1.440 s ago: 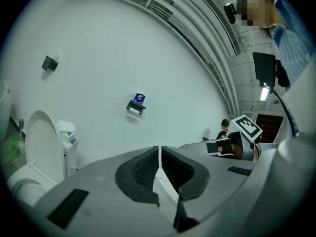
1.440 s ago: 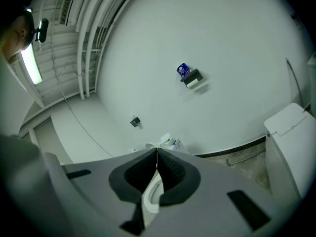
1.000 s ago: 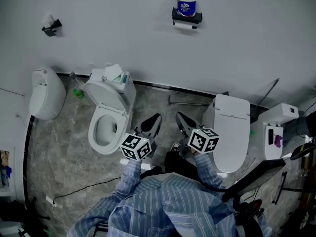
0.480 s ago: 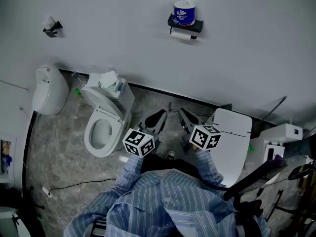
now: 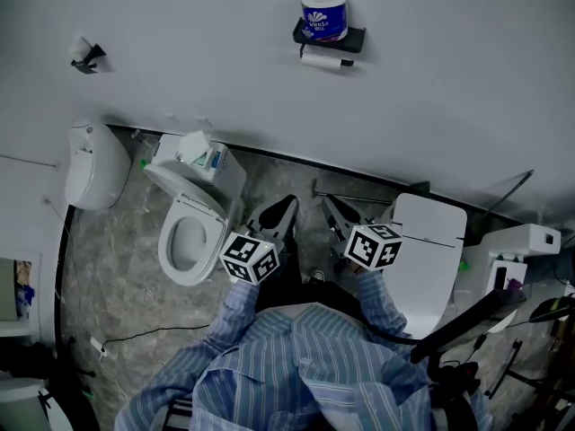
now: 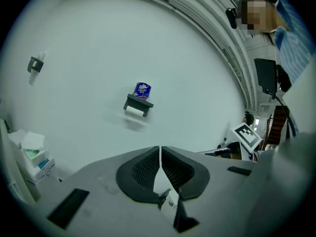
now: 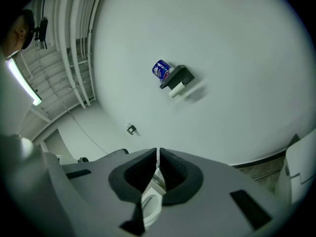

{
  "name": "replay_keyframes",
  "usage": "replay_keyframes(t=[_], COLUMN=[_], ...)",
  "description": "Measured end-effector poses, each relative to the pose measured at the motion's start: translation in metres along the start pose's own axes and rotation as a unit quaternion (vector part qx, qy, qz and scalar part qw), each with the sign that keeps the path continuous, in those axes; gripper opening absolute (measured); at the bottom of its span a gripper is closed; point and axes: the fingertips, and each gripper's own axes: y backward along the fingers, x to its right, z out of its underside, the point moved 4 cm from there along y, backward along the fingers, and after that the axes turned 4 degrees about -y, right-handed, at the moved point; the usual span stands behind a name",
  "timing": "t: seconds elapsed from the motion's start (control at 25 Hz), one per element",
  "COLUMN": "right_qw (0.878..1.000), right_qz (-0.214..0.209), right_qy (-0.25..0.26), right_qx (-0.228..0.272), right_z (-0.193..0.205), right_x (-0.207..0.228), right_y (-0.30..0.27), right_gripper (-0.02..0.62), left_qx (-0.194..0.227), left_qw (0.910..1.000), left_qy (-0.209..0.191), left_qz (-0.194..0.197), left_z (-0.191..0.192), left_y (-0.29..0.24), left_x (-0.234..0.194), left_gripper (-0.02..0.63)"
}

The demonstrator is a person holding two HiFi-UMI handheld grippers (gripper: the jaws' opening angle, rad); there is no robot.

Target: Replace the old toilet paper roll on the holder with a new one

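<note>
Left gripper (image 5: 277, 215) and right gripper (image 5: 338, 215) have edged closer to the wall holder (image 5: 353, 37), jaws shut empty, so swapping hasn't begun.

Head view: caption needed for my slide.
Person aims shut left gripper and right gripper toward wall holder bearing wrapped roll, old roll beneath.

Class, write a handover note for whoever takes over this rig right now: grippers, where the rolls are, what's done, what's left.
Left gripper: shut, empty.
Right gripper: shut, empty.
Holder is on the wall, well ahead of both grippers. The wrapped new roll stands on its shelf; the old roll hangs beneath.
Done: nothing yet.
Left: approach, take off the old roll, fit the new one.
</note>
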Motion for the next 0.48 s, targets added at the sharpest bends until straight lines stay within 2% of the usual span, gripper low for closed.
replay_keyframes(t=[0.2, 0.48], right_qw=[1.000, 0.999], right_qz=[0.021, 0.043], right_qy=[-0.002, 0.001], right_qx=[0.011, 0.030], right_z=[-0.019, -0.067], right_x=[0.021, 0.040], right_y=[-0.013, -0.050], right_gripper=[0.005, 0.005], left_qx=[-0.003, 0.003], left_qw=[0.9996, 0.9983], left_qy=[0.005, 0.004], left_qz=[0.027, 0.058], left_z=[-0.004, -0.034], left_y=[-0.035, -0.094], left_x=[-0.015, -0.056], left_gripper=[0.006, 0.007])
